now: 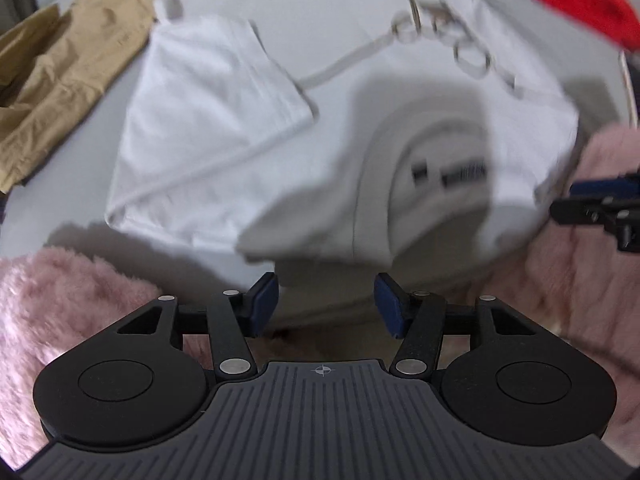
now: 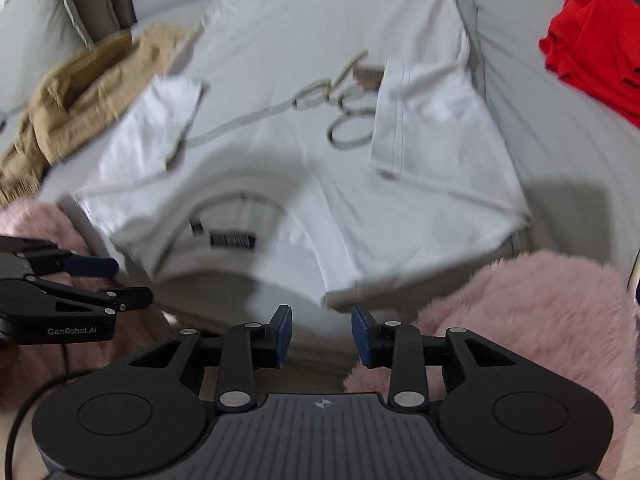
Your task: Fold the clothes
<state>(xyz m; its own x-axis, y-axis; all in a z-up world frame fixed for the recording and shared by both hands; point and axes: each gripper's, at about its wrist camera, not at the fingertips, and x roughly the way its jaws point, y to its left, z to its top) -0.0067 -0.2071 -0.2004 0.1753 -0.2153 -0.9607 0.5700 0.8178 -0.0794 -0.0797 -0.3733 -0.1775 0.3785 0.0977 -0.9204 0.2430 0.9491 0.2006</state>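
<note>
A white T-shirt (image 2: 288, 152) lies flat on a grey surface, collar and neck label (image 2: 233, 239) toward me, both sleeves folded inward over its printed front. In the left wrist view the same T-shirt (image 1: 224, 128) fills the middle, its collar label (image 1: 464, 170) to the right. My left gripper (image 1: 326, 304) hovers open just short of the shirt's near edge, nothing between its fingers. My right gripper (image 2: 321, 336) is also open, at the near shoulder edge, and holds nothing. The left gripper (image 2: 120, 280) shows at the left of the right wrist view.
A tan garment (image 2: 88, 92) lies crumpled at the left of the shirt. A red garment (image 2: 596, 40) sits folded at the far right. Pink fluffy fabric (image 2: 528, 320) lies along the near edge on both sides. A grey cushion (image 2: 36, 32) stands at the back left.
</note>
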